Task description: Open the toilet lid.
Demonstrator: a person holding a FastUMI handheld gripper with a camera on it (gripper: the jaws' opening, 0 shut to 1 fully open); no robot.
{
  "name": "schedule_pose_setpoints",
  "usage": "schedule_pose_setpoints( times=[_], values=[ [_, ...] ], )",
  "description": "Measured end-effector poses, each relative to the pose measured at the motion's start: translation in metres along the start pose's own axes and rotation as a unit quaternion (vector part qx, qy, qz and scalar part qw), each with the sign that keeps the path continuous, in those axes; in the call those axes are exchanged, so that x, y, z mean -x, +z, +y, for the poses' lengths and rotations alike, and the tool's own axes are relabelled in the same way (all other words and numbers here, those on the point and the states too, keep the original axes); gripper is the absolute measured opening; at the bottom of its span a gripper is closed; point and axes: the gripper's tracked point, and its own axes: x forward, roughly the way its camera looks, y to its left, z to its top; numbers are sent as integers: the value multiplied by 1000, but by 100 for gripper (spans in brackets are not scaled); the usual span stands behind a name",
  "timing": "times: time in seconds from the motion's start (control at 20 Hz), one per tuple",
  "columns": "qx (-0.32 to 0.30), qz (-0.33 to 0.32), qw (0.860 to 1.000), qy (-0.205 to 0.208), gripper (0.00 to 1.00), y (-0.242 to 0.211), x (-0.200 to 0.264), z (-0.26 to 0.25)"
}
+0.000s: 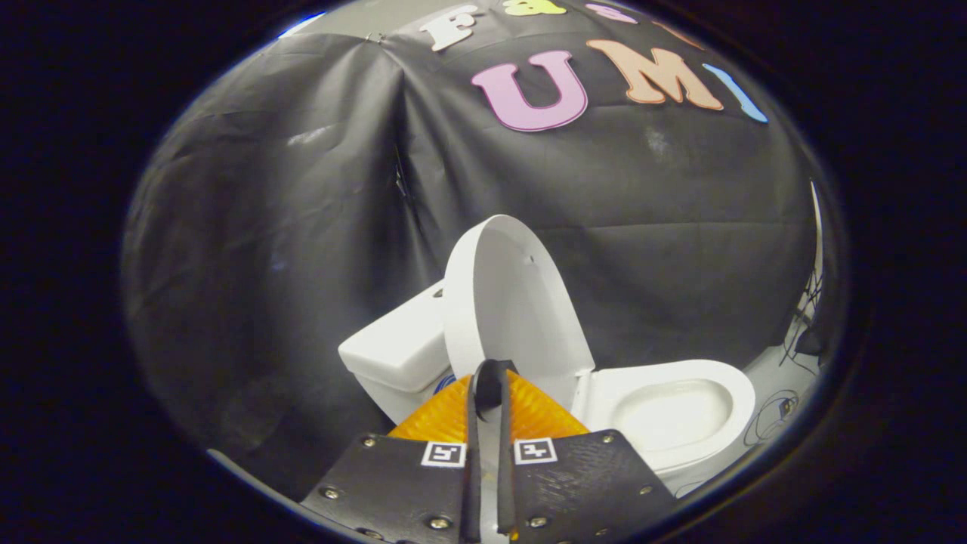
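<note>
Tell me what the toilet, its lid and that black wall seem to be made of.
The bowl and tank look like glazed ceramic: white, thick-rimmed, softly shiny. The raised lid looks like thin moulded plastic, smooth and duller, though that is a guess. The wall is cloth or thin sheet, creased with faint sheen. The tool, fingertips nearly together, sits at the lid's lower edge.

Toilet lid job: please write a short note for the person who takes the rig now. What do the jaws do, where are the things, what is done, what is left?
Gripper: jaws closed together, tips meeting, nothing between them; they sit just in front of the lower edge of the lid.
Lid: raised, standing about upright, leaning toward the tank.
Seat is down, bowl is open to view.
Done: the lid is open.
Left: probably only to draw the gripper back; check that the lid stays up by itself.
</note>
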Motion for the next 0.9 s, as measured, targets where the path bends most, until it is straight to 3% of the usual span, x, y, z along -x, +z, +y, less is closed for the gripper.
schedule_pose_setpoints(
  times=[0.25, 0.4, 0.6, 0.9],
  values=[
    [-62, -34, 997, 36, 23, 21, 18, -7],
    [-80, -58, 995, 9, 34, 38, 35, -32],
    [-72, -79, 994, -26, 34, 60, 59, -71],
    [-18, -100, 992, -75, 90, 75, 97, -124]
  ],
)
